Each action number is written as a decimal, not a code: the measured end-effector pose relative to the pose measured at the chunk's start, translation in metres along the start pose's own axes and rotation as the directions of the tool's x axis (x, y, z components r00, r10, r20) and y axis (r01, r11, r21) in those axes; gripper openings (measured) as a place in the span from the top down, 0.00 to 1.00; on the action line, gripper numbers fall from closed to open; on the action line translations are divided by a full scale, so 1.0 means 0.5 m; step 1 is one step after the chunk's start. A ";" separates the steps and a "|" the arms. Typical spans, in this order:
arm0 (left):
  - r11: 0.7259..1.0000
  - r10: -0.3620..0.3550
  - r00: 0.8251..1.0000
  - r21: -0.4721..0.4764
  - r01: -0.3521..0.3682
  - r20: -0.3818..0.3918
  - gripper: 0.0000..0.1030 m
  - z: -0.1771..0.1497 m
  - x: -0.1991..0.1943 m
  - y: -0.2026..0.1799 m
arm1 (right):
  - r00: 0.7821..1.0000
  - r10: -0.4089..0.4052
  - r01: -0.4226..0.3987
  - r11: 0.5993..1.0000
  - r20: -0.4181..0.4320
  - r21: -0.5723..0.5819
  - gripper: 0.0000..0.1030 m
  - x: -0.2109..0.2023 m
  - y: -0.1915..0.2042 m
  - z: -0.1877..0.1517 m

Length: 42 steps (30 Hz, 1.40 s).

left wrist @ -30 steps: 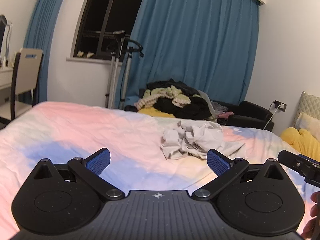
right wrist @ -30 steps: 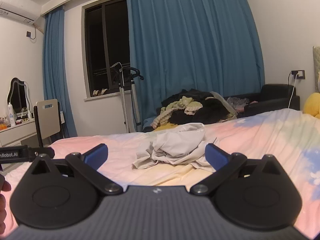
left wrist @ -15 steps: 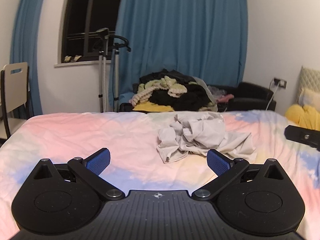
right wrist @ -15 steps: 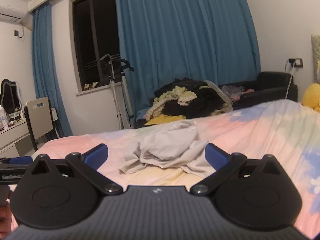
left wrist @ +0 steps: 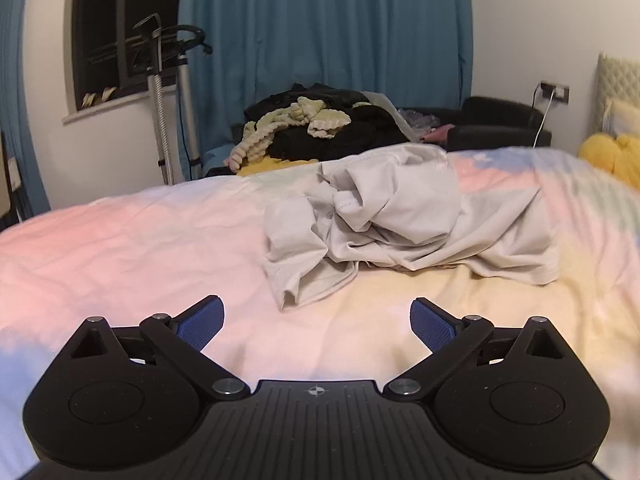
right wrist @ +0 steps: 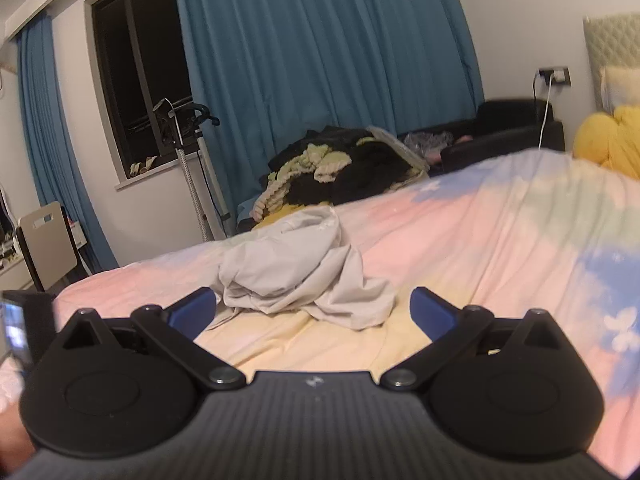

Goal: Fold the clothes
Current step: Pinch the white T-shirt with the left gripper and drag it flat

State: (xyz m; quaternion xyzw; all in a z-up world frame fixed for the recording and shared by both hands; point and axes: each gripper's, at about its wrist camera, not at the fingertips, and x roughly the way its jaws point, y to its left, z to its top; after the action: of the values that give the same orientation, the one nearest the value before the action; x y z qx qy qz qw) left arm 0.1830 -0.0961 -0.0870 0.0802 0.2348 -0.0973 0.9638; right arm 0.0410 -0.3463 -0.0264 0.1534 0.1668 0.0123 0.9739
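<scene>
My left gripper [left wrist: 317,322] is spread wide, blue pads [left wrist: 202,322] far apart, nothing between them, touching nothing. It hangs just above the bed [left wrist: 120,248], pastel sheet under the fingers. The shirt [left wrist: 384,220], light grey and crumpled in a heap, sits at 12 to 1 o'clock ahead of it, near but apart. One loose flap of the shirt reaches down toward 12 o'clock, stopping short of the pads.

My right gripper [right wrist: 312,312] is also wide open and holding nothing. Its left pad [right wrist: 192,308] sits just in front of the shirt's [right wrist: 296,276] near edge at 11 o'clock; I can't tell if it touches cloth. The right pad is over bare sheet [right wrist: 500,240]. The shirt heap is at 11 to 12 o'clock in this view, unfolded, bunched up.

Part of the left gripper shows at 9 o'clock in the right view, blurred. A bit of hand [right wrist: 12,436] shows at 8 o'clock.

Background: a pile of dark clothes [left wrist: 320,128] past the bed at 12 o'clock, blue curtain [left wrist: 320,28] behind, dark window [right wrist: 140,64] at 10 o'clock, a yellow plush thing [right wrist: 608,140] at 2 o'clock.
</scene>
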 end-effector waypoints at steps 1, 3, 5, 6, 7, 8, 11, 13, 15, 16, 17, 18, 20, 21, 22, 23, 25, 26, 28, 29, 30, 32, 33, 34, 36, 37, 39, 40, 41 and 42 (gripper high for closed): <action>1.000 0.009 1.000 0.016 -0.009 0.000 0.05 0.001 0.024 -0.004 | 1.000 0.008 -0.008 1.000 -0.007 0.006 0.00 0.006 -0.004 -0.004; 0.999 0.035 0.999 0.040 -0.035 -0.006 0.07 0.007 0.076 -0.006 | 1.000 0.018 -0.018 1.000 -0.017 0.006 0.00 0.017 -0.009 -0.013; 0.997 0.070 0.997 0.038 -0.069 -0.023 0.15 0.013 0.126 -0.004 | 0.999 0.021 -0.022 1.000 -0.024 -0.003 0.00 0.030 -0.010 -0.017; 0.997 0.074 0.996 0.025 -0.073 -0.041 0.21 0.016 0.150 -0.002 | 0.999 0.024 -0.025 1.000 -0.028 -0.007 0.00 0.038 -0.010 -0.019; 0.998 0.070 0.995 0.006 -0.069 -0.066 0.33 0.020 0.174 0.002 | 0.999 0.029 -0.030 1.000 -0.036 -0.008 0.00 0.044 -0.011 -0.024; 0.998 0.060 0.994 -0.014 -0.062 -0.093 0.39 0.024 0.194 0.008 | 0.998 0.036 -0.037 0.999 -0.044 -0.007 0.00 0.050 -0.013 -0.029; 0.997 0.055 0.994 -0.053 -0.060 -0.090 0.79 0.035 0.212 0.019 | 0.997 0.058 -0.058 0.998 -0.051 -0.002 0.00 0.063 -0.015 -0.041; 0.995 0.018 0.997 -0.095 -0.025 -0.070 0.93 0.042 0.193 0.031 | 0.998 0.044 -0.045 0.999 -0.044 -0.009 0.00 0.070 -0.017 -0.040; 0.990 -0.067 0.996 -0.126 0.060 -0.055 0.95 0.049 0.157 0.039 | 0.998 0.048 -0.049 0.999 -0.036 -0.019 0.00 0.075 -0.011 -0.042; 0.987 -0.101 0.994 -0.132 0.095 -0.043 0.95 0.054 0.134 0.042 | 0.998 0.049 -0.050 0.998 -0.038 -0.023 0.00 0.076 -0.007 -0.043; 0.984 -0.123 0.992 -0.132 0.118 -0.028 0.95 0.061 0.109 0.044 | 0.998 0.052 -0.053 0.998 -0.039 -0.026 0.00 0.076 -0.002 -0.044; 0.980 -0.147 0.989 -0.140 0.143 -0.012 0.95 0.068 0.084 0.048 | 0.998 0.058 -0.059 0.998 -0.036 -0.033 0.00 0.074 0.004 -0.045; 0.968 -0.187 0.982 -0.166 0.186 0.009 0.95 0.084 0.031 0.058 | 0.998 0.056 -0.057 0.997 -0.021 -0.058 0.00 0.062 0.017 -0.047; 0.963 -0.205 0.979 -0.176 0.205 0.020 0.96 0.090 0.004 0.061 | 0.998 0.055 -0.056 0.996 -0.013 -0.070 0.00 0.056 0.024 -0.047; 0.957 -0.225 0.974 -0.180 0.227 0.029 0.96 0.097 -0.027 0.064 | 0.999 0.054 -0.055 0.995 -0.005 -0.082 0.00 0.050 0.030 -0.047; 0.952 -0.243 0.969 -0.179 0.246 0.041 0.96 0.102 -0.059 0.066 | 0.998 0.055 -0.054 0.994 0.006 -0.097 0.00 0.048 0.035 -0.042; 0.946 -0.273 0.960 -0.166 0.279 0.060 0.96 0.109 -0.125 0.064 | 0.998 0.062 -0.057 0.989 0.029 -0.134 0.00 0.031 0.052 -0.037; 0.942 -0.288 0.955 -0.163 0.295 0.066 0.96 0.110 -0.158 0.064 | 0.997 0.067 -0.060 0.987 0.041 -0.149 0.00 0.022 0.060 -0.036; 0.931 -0.314 0.947 -0.175 0.320 0.063 0.96 0.100 -0.224 0.069 | 0.995 0.077 -0.066 0.983 0.062 -0.173 0.00 0.004 0.075 -0.033; 0.923 -0.325 0.944 -0.198 0.330 0.056 0.96 0.091 -0.255 0.076 | 0.994 0.083 -0.068 0.980 0.072 -0.185 0.00 -0.006 0.083 -0.032; 0.909 -0.339 0.940 -0.242 0.340 0.047 0.96 0.080 -0.284 0.085 | 0.993 0.087 -0.070 0.978 0.080 -0.195 0.00 -0.015 0.089 -0.031; 0.884 -0.370 0.929 -0.298 0.359 0.021 0.96 0.046 -0.339 0.094 | 0.991 0.096 -0.077 0.976 0.088 -0.204 0.00 -0.034 0.096 -0.031; 0.884 -0.378 0.926 -0.296 0.362 0.003 0.96 0.029 -0.364 0.094 | 0.991 0.105 -0.085 0.975 0.088 -0.204 0.00 -0.043 0.098 -0.032; 0.881 -0.388 0.922 -0.301 0.365 -0.017 0.96 0.009 -0.383 0.093 | 0.991 0.105 -0.087 0.977 0.086 -0.197 0.00 -0.050 0.099 -0.032; 0.865 -0.408 0.911 -0.344 0.366 -0.058 0.96 -0.033 -0.409 0.095 | 0.991 0.106 -0.089 0.979 0.084 -0.183 0.00 -0.063 0.101 -0.033; 0.858 -0.414 0.907 -0.367 0.360 -0.081 0.96 -0.053 -0.413 0.096 | 0.991 0.104 -0.087 0.980 0.087 -0.179 0.00 -0.069 0.102 -0.033; 0.861 -0.410 0.905 -0.377 0.343 -0.112 0.96 -0.083 -0.412 0.098 | 0.991 0.098 -0.081 0.981 0.091 -0.174 0.00 -0.080 0.103 -0.031; 0.865 -0.403 0.908 -0.375 0.335 -0.119 0.96 -0.093 -0.411 0.100 | 0.991 0.093 -0.077 0.982 0.092 -0.172 0.00 -0.084 0.104 -0.030; 0.867 -0.397 0.909 -0.376 0.326 -0.126 0.95 -0.101 -0.408 0.103 | 0.991 0.090 -0.074 0.983 0.094 -0.168 0.00 -0.086 0.103 -0.029; 0.868 -0.391 0.911 -0.383 0.317 -0.133 0.95 -0.103 -0.404 0.108 | 0.992 0.087 -0.070 0.984 0.096 -0.165 0.00 -0.088 0.102 -0.028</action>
State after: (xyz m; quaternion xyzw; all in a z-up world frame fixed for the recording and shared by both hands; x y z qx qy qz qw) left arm -0.0031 -0.0035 -0.0319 -0.1291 0.3578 -0.2206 0.8981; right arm -0.0040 -0.2970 -0.0096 0.0812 0.1088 0.0564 0.9891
